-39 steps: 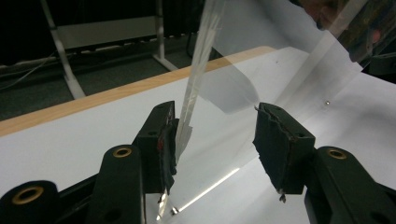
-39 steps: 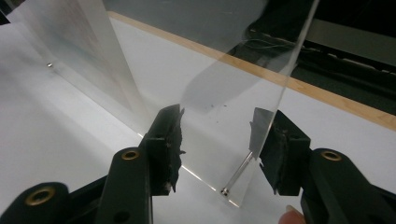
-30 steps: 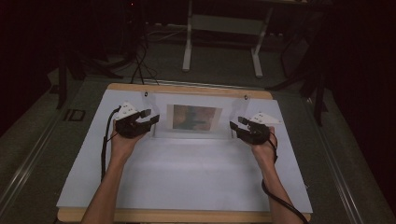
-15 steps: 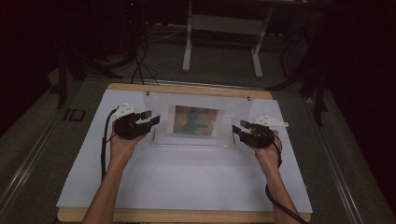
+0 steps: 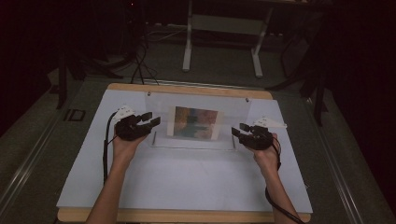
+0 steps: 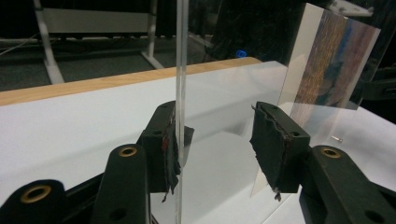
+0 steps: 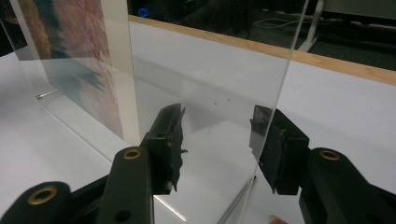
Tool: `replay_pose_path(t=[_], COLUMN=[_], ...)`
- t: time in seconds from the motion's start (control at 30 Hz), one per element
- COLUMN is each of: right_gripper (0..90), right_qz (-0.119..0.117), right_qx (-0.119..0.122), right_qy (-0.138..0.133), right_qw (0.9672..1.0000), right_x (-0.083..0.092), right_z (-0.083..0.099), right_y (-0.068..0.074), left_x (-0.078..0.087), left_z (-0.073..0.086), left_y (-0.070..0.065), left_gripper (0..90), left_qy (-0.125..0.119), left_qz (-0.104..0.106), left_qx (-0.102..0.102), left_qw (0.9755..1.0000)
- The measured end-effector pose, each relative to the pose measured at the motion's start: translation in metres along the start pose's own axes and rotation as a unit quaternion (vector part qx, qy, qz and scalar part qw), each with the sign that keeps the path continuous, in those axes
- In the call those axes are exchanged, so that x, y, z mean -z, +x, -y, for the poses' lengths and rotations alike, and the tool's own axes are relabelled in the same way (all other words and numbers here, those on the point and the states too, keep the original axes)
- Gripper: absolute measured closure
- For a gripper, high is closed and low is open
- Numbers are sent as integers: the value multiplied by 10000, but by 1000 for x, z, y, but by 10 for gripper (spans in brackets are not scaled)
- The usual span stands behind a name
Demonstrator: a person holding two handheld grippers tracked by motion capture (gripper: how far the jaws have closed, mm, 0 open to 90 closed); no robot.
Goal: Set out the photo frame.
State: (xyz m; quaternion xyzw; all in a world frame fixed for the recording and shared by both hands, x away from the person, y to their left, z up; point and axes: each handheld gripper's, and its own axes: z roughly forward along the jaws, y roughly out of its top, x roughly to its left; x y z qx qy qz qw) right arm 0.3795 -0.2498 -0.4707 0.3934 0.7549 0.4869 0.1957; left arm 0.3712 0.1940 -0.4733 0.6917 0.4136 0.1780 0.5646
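A clear acrylic pane (image 5: 233,112) stands upright on the white sheet (image 5: 187,177), with a colourful landscape picture (image 5: 194,122) at its middle. My left gripper (image 5: 152,119) is at the pane's left edge and my right gripper (image 5: 237,130) at its right edge. In the left gripper view the pane's edge (image 6: 181,70) runs between the jaws of the left gripper (image 6: 217,140), close against one pad, and the other pad stands well clear. In the right gripper view the pane (image 7: 210,70) passes between the spread jaws of the right gripper (image 7: 217,140); its edge lies near one pad.
The sheet covers a wooden table top (image 5: 187,88). A small metal pin (image 6: 336,138) lies on the sheet by the pane's foot. Beyond the far edge are a white stand's legs (image 5: 187,56) and floor cables (image 5: 140,70). Each gripper trails a cable along the forearm.
The pane now looks taller and more upright than a second ago. My right gripper has drifted slightly toward me; the left has barely moved.
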Motion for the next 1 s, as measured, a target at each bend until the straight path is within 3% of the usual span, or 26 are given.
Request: replay_pose_path(t=[0.17,0.2,0.57,0.6,0.7,0.73,0.83,0.93,0.97,1.0], right_gripper=[454,389,284,282,282,282,254,200,200,174], right_qz=[-4,16,119,152,255,447,659,892,892,930], right_qx=[80,104,-172,-265,-331,-404,-506,-582,-582,-650], right_qy=[106,91,-152,-180,-142,-31,118,297,297,376], right_qw=[9999,9999,9997,9994,9990,9982,9965,9939,9939,9928], right_x=[-1,0,25,32,38,43,47,47,47,45], right_z=[-1,0,2,5,9,16,26,38,38,42], right_y=[0,0,-14,-18,-24,-30,-37,-44,-44,-46], left_x=[2,4,32,39,46,53,57,62,62,61], left_z=[4,5,10,12,16,22,27,42,42,49], left_y=[3,4,11,12,14,16,16,19,19,20], left_gripper=[390,367,364,366,379,379,374,358,349,349], left_qy=[-49,-56,-225,-182,-130,-37,39,188,188,274], left_qz=[-54,-118,-277,-409,-520,-728,-850,-1179,-1179,-1328], left_qx=[202,253,422,461,518,545,543,647,647,693], left_qw=[9998,9996,9985,9979,9972,9958,9949,9907,9907,9883])
